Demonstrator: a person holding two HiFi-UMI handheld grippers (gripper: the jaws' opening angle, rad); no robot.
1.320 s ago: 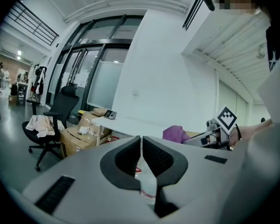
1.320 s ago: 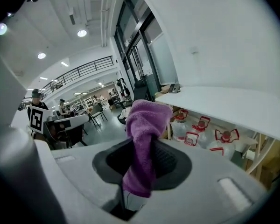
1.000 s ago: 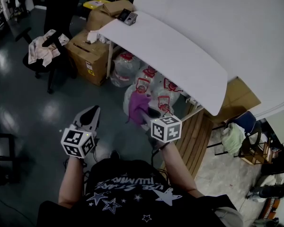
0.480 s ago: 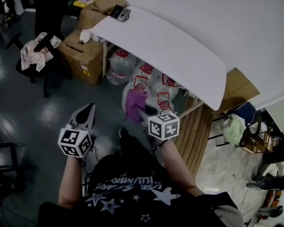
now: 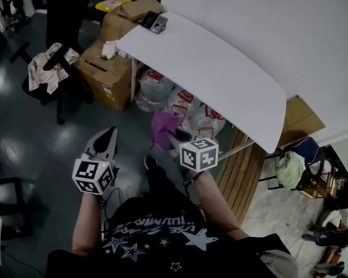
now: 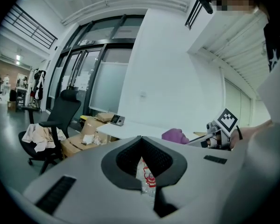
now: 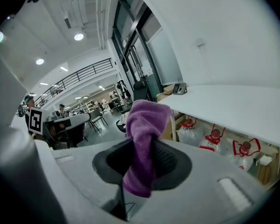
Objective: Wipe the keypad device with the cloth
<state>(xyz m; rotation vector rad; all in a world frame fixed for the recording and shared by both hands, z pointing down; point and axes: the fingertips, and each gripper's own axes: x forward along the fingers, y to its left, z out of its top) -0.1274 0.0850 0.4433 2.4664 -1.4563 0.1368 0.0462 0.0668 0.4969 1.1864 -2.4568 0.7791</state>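
The person stands beside a long white table [image 5: 220, 74] and holds both tools low in front of the body, well apart from the table's far end. The keypad device [image 5: 155, 21] lies there, close to the corner, tilted and untouched, with nothing else on the tabletop near it. The right tool [image 7: 141, 146] is clamped on the purple cloth [image 7: 147, 120]: the fabric is pinched between the dark pads, bunches up above them in a rounded fold and hangs a little below. From the head view this tool points toward the table edge, over the clear water bottles [image 5: 185, 106] with red caps that are stored under the table. The left tool [image 6: 141, 140] carries nothing; its jaws are drawn together at the tips, leaving only a narrow slit through which the bottles show. It hangs over the dark floor [image 5: 23, 132] to the left of the person's legs. Beyond the table's far end stand cardboard boxes [image 5: 107, 68], and further left a black office chair [image 5: 46, 74] has light fabric draped over it.
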